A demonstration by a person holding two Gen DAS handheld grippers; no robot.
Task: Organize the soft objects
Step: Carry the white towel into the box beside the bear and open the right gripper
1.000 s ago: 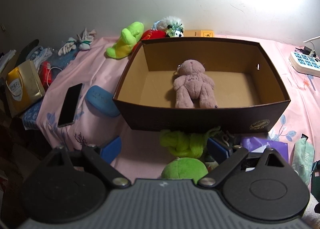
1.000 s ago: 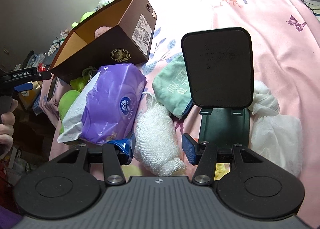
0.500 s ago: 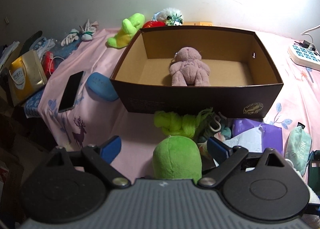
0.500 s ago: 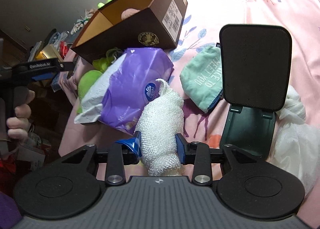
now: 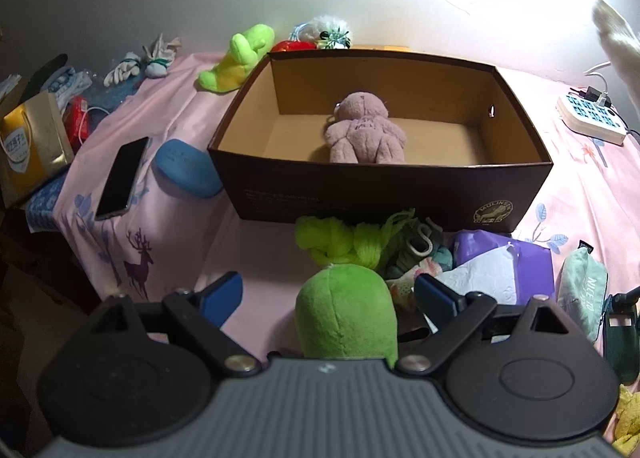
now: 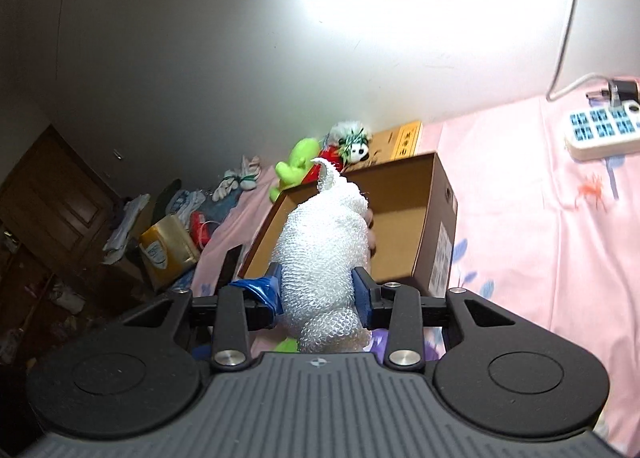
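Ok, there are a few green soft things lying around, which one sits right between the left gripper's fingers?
The round green plush, directly between the open left gripper fingers. The neon yarn lies nearer the box; the yellow-green toy is behind it.

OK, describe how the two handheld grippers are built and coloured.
Both match: a ribbed grey housing, two round black discs, black linkage arms with silver bolts, blue fingertip pads. The right gripper has crumpled blue film on its left pad; the left gripper has bare pads.
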